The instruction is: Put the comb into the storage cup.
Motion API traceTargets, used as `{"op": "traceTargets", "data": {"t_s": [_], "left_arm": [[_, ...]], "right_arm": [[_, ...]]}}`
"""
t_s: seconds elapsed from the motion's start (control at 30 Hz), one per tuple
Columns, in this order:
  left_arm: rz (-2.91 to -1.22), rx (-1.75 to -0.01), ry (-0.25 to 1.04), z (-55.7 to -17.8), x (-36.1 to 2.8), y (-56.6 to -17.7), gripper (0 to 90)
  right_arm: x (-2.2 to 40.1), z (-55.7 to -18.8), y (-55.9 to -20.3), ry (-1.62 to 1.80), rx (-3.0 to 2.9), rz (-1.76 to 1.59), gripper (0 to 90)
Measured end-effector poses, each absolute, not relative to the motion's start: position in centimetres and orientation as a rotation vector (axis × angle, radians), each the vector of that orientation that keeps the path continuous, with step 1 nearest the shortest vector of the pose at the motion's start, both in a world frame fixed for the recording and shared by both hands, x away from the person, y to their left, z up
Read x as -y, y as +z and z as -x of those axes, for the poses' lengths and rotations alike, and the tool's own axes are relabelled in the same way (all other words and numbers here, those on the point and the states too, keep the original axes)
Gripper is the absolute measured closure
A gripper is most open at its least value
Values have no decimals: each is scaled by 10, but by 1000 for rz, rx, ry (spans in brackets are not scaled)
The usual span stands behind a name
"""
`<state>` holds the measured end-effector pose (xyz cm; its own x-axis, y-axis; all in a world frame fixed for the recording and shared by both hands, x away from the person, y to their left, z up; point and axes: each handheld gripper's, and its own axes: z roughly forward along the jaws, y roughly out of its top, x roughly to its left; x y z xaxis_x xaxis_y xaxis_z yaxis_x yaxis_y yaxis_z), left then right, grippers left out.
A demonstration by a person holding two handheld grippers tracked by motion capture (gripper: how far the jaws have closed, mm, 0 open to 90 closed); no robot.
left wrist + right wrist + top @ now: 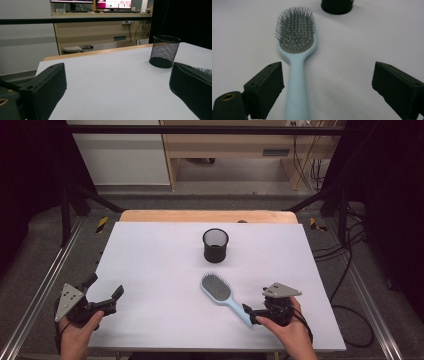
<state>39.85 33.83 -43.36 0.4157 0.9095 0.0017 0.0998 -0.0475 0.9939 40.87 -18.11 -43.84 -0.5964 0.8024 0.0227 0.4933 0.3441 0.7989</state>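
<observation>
A light blue hairbrush (222, 295) with grey bristles lies bristles-up on the white table sheet (165, 270), its handle pointing toward the near right. My right gripper (252, 314) is at the handle's end. In the right gripper view the brush (297, 50) runs up between the jaws of the open right gripper (327, 80), the handle close beside the left jaw and far from the right one. My left gripper (106, 287) rests at the near left, open and empty (116, 75). A black mesh cup (215, 245) stands upright beyond the brush.
The mesh cup (165, 51) and a few brush bristles (203, 71) show past the left gripper's right jaw. A wooden table edge (207, 216) borders the sheet at the back. Metal frame rails (45, 280) run along both sides, and cables (350, 270) lie on the floor at right.
</observation>
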Motion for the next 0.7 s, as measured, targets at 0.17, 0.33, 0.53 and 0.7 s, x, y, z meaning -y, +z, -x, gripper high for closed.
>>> {"op": "traceTargets", "data": {"t_s": [0.17, 0.33, 0.53, 0.7], "left_arm": [[-1476, -953, 850, -399, -339, -434, 11], [-1474, -958, 849, -399, -339, -435, 11], [-1474, -958, 848, -399, -339, -435, 12], [-1476, -956, 846, -399, -338, -435, 13]], "right_arm": [[171, -408, -440, 1102, -2303, -1125, 108], [164, -412, -442, 1075, -2344, -1136, 125], [154, -419, -442, 1002, -2397, -1122, 162], [147, -424, -441, 935, -2446, -1095, 208]]}}
